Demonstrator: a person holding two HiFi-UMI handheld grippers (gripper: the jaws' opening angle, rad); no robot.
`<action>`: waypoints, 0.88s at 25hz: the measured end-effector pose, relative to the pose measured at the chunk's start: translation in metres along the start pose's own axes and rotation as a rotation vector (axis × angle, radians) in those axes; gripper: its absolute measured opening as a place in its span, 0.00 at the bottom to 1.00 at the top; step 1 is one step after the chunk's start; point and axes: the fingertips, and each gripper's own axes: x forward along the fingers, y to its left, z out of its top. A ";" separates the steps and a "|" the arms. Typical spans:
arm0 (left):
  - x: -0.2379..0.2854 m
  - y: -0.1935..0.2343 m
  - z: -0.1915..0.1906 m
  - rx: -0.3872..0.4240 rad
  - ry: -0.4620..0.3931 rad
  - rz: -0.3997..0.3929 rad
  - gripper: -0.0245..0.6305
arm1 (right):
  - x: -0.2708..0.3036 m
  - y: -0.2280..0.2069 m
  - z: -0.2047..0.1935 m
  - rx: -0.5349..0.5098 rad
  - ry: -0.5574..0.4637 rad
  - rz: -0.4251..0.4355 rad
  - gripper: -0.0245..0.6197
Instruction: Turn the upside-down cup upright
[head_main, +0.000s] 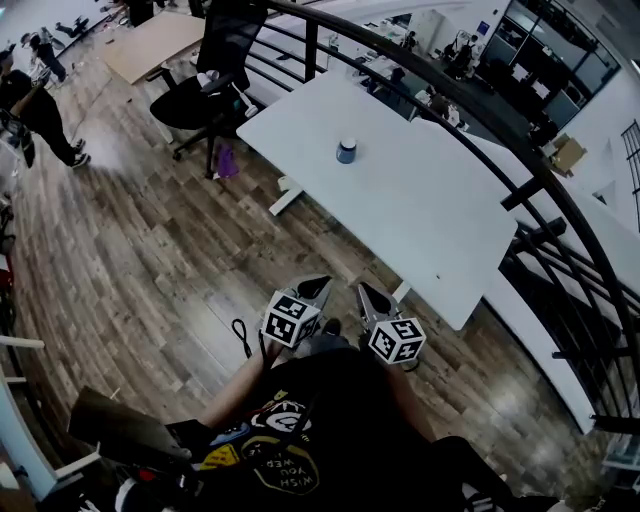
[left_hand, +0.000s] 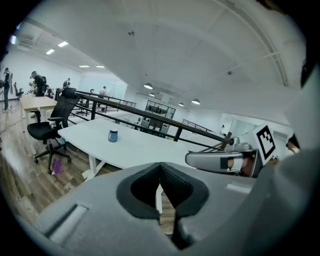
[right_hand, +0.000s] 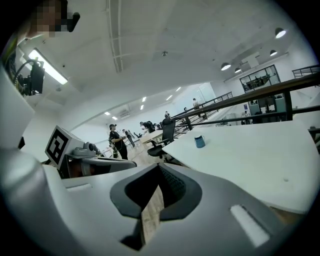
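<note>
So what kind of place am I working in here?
Most likely a large open-plan office or lab, possibly on an upper level. It has a long white desk, a black swivel chair on a wood floor, and a black railing behind the desk. More desks and standing people are further off.

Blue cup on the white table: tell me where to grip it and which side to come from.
Grip the blue cup round its side wall, mid-height, probably coming level from the near edge of the white table. It stands alone, with bare tabletop all round, and its round wall suits two opposed jaws.
</note>
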 end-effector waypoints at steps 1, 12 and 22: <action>0.015 0.001 0.007 -0.002 0.007 -0.020 0.05 | 0.007 -0.011 0.007 0.009 -0.001 0.003 0.04; 0.119 0.065 0.066 0.016 0.057 -0.008 0.05 | 0.093 -0.091 0.054 0.058 0.039 0.039 0.04; 0.225 0.208 0.114 0.065 0.136 -0.066 0.05 | 0.228 -0.162 0.100 0.055 0.077 -0.089 0.04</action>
